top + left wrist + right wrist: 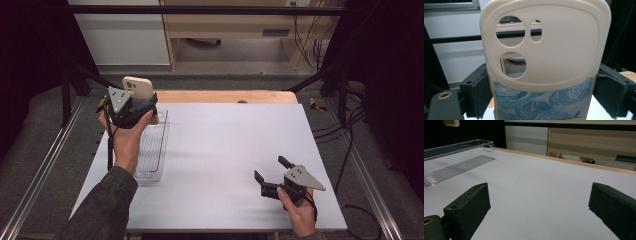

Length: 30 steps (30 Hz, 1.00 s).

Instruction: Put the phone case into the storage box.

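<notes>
A cream phone case (138, 87) with camera cut-outs and a blue swirl print (544, 62) stands upright between the jaws of my left gripper (134, 106), which is shut on its lower sides and held above the far end of a clear plastic tray (155, 150). My right gripper (271, 175) rests low near the table's front right, open, nothing between its jaws (539, 212). In the right gripper view the clear tray (456, 162) lies off to the left and a corner of the phone case (451, 122) shows at the top.
The white tabletop (225, 150) has a wooden strip (225, 96) along its far edge. Black frame bars and cables flank the table. Wooden shelving (240, 30) stands beyond.
</notes>
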### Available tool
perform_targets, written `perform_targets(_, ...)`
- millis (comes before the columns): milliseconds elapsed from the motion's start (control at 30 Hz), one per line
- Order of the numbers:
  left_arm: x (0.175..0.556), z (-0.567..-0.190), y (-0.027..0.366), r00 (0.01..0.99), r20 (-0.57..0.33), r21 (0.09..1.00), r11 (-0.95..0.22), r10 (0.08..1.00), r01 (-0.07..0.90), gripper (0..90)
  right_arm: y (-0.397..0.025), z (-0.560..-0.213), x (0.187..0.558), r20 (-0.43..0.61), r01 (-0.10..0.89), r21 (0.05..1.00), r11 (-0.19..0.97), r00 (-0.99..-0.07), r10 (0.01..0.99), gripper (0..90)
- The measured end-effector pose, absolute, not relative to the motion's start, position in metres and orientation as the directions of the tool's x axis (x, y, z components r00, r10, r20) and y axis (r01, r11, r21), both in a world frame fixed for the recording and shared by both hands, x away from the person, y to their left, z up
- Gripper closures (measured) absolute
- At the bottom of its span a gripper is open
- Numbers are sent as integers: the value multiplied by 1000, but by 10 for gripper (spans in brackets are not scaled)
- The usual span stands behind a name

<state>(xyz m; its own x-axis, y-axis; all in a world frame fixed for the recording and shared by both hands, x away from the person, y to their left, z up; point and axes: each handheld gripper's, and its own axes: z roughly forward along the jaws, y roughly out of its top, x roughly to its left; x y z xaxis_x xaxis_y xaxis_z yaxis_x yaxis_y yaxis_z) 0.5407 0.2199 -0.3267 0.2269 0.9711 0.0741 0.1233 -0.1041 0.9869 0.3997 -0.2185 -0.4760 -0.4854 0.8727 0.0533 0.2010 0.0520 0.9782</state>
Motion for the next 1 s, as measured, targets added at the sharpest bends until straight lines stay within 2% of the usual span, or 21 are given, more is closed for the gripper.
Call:
perform_targets(433, 561, -341, 232, 191, 46, 986, -75, 981, 151, 120, -217, -477, 400, 49, 206, 977, 61, -493, 869, 34)
perform_targets(800, 568, -354, 235, 193, 49, 981, -83, 980, 172, 120, -215, -478, 400, 52, 208, 976, 61, -497, 866, 35)
perform_targets(1000, 577, -363, 234, 189, 23, 982, -58, 982, 180, 120, -215, -478, 399, 46, 206, 976, 67, -501, 864, 35)
